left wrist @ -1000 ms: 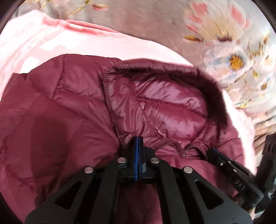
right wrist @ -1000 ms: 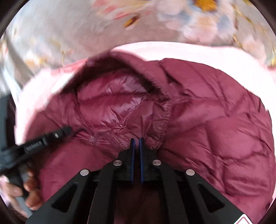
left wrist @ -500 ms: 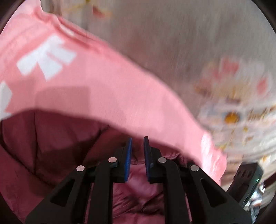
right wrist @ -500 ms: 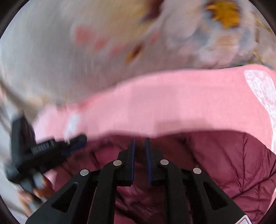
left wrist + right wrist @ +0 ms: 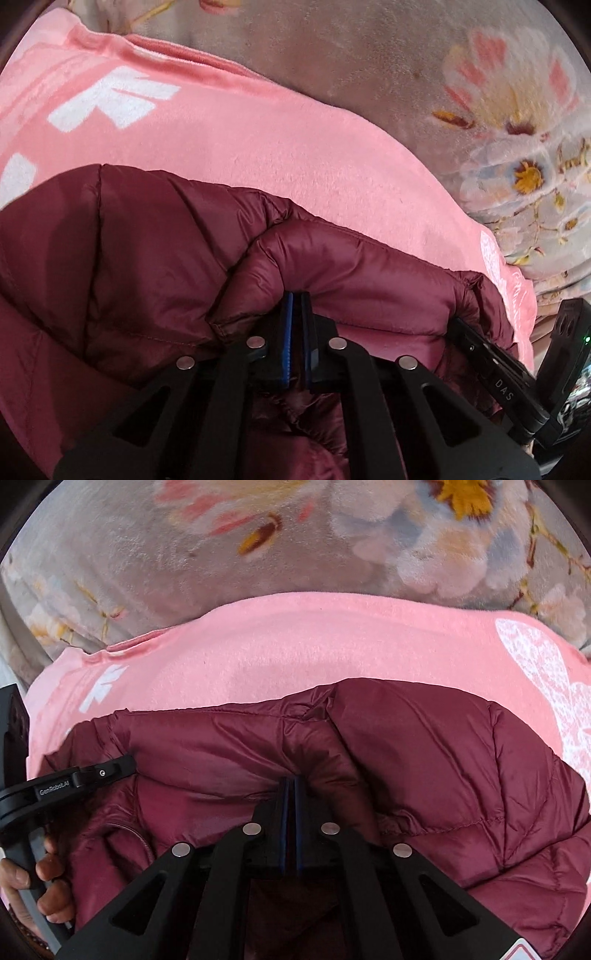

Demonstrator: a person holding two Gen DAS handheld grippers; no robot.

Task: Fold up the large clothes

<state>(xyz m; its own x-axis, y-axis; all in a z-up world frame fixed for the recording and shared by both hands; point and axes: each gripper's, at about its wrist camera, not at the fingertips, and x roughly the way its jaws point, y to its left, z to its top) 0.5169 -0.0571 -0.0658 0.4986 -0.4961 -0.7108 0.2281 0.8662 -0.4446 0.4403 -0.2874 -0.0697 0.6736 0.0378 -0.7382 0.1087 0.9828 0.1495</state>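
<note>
Evidently both hand-held gripper tips vanish under the maroon jacket (image 5: 155, 258).

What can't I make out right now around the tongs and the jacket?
- Left wrist view: the left tongs tips are buried in a maroon jacket fold; the layers pinched are hidden.
- Right wrist view: the same for the right tongs.
- Both views: the jacket's lower part is behind the tong frames and frame edge.
- The pink blanket runs out of frame.
</note>
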